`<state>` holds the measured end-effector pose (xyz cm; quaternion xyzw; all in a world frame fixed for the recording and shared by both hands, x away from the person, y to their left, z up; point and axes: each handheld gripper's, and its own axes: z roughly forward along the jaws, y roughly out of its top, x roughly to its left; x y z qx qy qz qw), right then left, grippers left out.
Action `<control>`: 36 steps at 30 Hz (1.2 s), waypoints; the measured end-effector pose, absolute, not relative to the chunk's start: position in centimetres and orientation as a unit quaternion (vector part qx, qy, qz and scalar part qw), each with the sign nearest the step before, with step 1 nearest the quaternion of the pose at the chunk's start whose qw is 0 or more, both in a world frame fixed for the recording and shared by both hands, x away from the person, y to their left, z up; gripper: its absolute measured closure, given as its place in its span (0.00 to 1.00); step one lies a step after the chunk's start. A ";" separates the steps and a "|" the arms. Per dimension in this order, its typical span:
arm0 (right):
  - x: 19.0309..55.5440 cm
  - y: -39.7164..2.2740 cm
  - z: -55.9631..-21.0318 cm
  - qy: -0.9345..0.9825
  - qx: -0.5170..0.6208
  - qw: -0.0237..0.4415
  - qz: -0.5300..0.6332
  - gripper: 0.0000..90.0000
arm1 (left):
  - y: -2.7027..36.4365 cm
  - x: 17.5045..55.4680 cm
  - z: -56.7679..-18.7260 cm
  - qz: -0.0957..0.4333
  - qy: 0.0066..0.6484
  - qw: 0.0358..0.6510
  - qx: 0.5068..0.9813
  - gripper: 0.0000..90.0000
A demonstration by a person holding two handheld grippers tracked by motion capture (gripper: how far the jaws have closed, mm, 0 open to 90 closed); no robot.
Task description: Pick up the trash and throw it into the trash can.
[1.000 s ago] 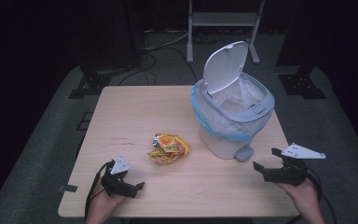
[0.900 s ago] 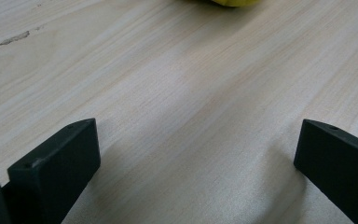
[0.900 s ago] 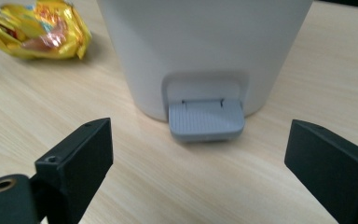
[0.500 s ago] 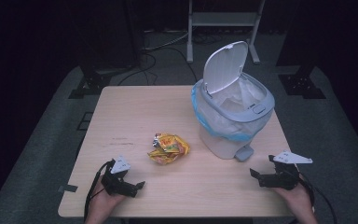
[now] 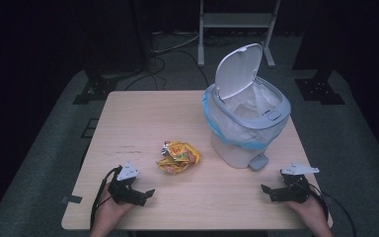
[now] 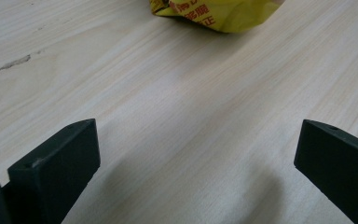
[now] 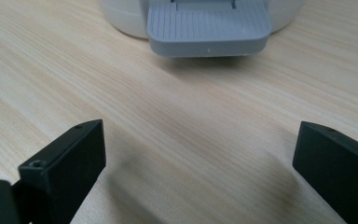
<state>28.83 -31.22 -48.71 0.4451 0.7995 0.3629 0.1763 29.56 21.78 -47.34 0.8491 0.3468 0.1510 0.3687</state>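
Note:
A crumpled yellow snack wrapper point(image 5: 178, 157) lies on the light wooden table point(image 5: 143, 113), left of a white pedal bin point(image 5: 237, 148) whose lid point(image 5: 238, 69) stands up. My left gripper point(image 5: 147, 196) rests low near the front edge, open and empty, and its own view point(image 6: 196, 154) has the wrapper point(image 6: 219, 11) just ahead. My right gripper point(image 5: 267, 193) sits low at the front right. Its jaws have just been opening and stand wide, with nothing between them point(image 7: 198, 154). The bin's grey foot pedal point(image 7: 209, 30) lies straight in front of them.
A blue-edged liner bag point(image 5: 249, 106) fills the bin. Bare tabletop stretches across the far left half. Dark floor with cables and a metal stand point(image 5: 237, 22) lies beyond the table's far edge.
My right gripper has come down toward the tabletop and slightly left, in front of the bin's pedal. The left gripper, wrapper and bin have stayed where they were.

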 end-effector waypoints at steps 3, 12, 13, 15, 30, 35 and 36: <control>28.9 -31.1 -48.8 0.804 0.445 0.175 0.354 0.02 | 21.5 29.9 -46.8 0.155 0.342 0.376 0.847 0.00; 28.9 -30.9 -48.8 0.810 0.440 0.179 0.344 0.02 | 20.8 30.7 -45.7 0.158 0.334 0.390 0.843 0.00; 28.9 -30.9 -48.8 0.810 0.440 0.179 0.344 0.02 | 20.7 30.8 -45.6 0.160 0.333 0.395 0.841 0.00; 28.9 -30.9 -48.8 0.810 0.440 0.179 0.344 0.02 | 20.6 31.0 -45.4 0.157 0.333 0.397 0.841 0.00; 28.9 -30.9 -48.8 0.810 0.440 0.179 0.344 0.02 | 19.0 32.2 -43.8 0.157 0.316 0.425 0.834 0.05; 28.9 -30.9 -48.8 0.810 0.440 0.179 0.344 0.02 | 18.6 32.4 -43.5 0.145 0.321 0.439 0.826 0.09; 28.9 -30.9 -48.8 0.810 0.440 0.179 0.344 0.02 | 18.6 32.4 -43.5 0.143 0.322 0.442 0.825 0.11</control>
